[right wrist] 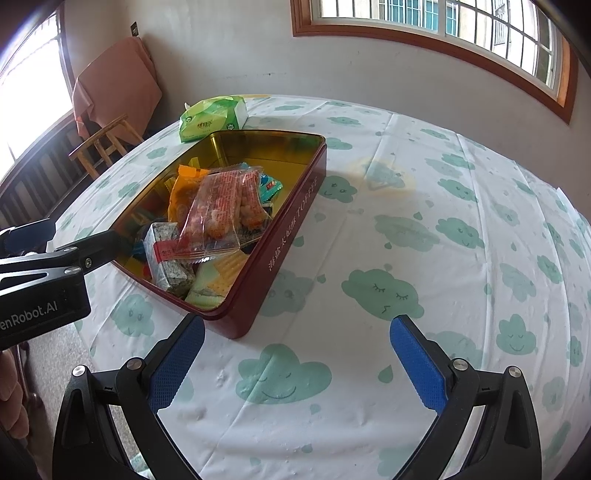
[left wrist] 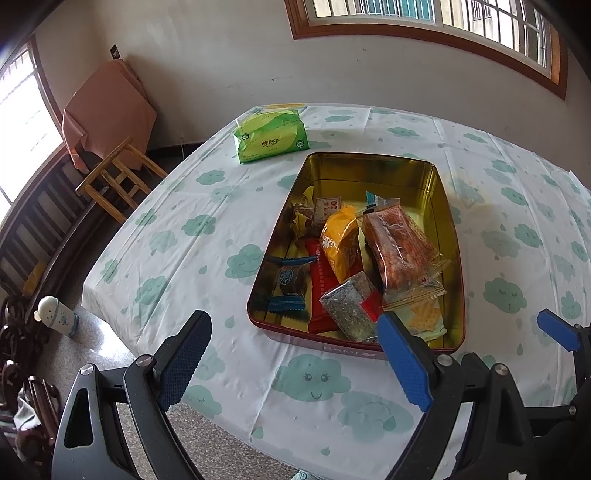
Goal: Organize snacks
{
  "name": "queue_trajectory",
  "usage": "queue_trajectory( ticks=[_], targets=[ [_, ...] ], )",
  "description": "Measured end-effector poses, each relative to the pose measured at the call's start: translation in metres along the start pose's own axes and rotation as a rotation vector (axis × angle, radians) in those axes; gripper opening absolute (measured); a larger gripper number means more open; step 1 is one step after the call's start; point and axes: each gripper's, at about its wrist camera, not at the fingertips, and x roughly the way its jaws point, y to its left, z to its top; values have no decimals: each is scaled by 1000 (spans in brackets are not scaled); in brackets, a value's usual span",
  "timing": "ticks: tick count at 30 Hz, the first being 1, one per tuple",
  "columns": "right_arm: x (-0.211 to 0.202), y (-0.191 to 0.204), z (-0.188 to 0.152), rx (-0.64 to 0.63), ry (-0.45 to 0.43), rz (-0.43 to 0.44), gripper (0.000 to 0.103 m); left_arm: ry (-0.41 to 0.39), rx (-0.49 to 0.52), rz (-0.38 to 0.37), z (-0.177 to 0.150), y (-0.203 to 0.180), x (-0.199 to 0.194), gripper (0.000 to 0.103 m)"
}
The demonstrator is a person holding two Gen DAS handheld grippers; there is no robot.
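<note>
1. My left wrist camera looked forward and down over the near table edge, close to the toffee tin.
2. My right wrist camera sat right of that tin, facing the same wall.
3. Both views shared the tin, tissue pack and window.

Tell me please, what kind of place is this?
Most likely a room in a home: a table under a cloud-print cloth holds a snack tin and a tissue pack, with a wooden stool by the barred window.

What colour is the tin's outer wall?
Dark red, with pale lettering; the tin shows it best in the right wrist view.
</note>
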Motion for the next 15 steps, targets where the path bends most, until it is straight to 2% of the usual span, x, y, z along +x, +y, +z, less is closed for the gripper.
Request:
queue_trajectory(
  ticks=[15],
  targets=[
    [0, -1, -1, 3, 10, 1, 100, -3, 14, -14, 0, -4, 2, 90]
  ],
)
